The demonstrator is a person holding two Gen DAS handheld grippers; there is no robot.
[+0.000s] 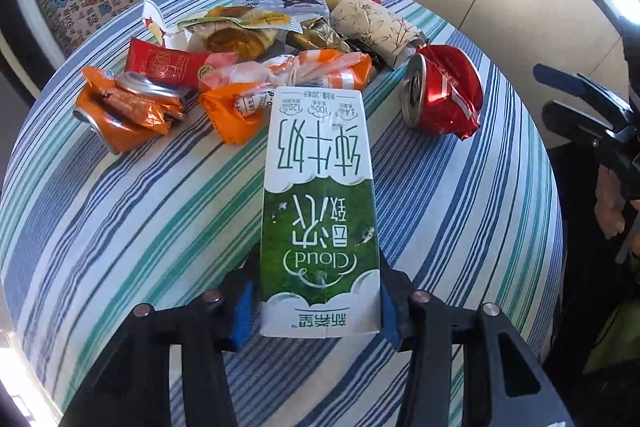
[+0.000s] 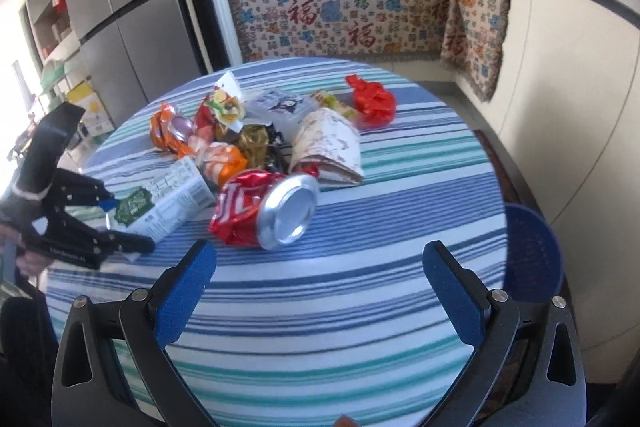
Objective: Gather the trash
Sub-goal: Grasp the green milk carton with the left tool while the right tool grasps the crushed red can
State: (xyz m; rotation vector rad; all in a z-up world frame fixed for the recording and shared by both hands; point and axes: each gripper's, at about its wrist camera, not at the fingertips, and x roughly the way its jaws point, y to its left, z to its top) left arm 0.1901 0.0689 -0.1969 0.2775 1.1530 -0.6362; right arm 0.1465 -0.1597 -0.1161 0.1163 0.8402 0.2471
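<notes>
Left wrist view is showing the striped table [image 1: 460, 211] spreading out ahead of the left gripper [image 1: 318, 311], with a heap of trash lying at its far side. Nearest the tool, a milk carton [image 1: 318, 195] is lying flat, its near end sitting between the blue pads [image 1: 242, 311], which are standing narrowed against its two sides and appear to be pressing on it, so the carton is judged gripped though not yet lifted. Beyond the carton's far end, orange wrappers [image 1: 236, 111] are touching it, and a crushed red can [image 1: 440, 91] is lying just to its right. From the right wrist, the right gripper [image 2: 320, 283] is hanging wide and empty over bare cloth, with the red can [image 2: 272, 211] just ahead of its fingers and a blue bin [image 2: 532, 247] showing past the table edge to its right. Step in hand looks like the pickup of the carton; the next move is likely calling for a clean lift clear of the wrappers and a carry over to the bin, while the right tool is seeming lined up for the can.
</notes>
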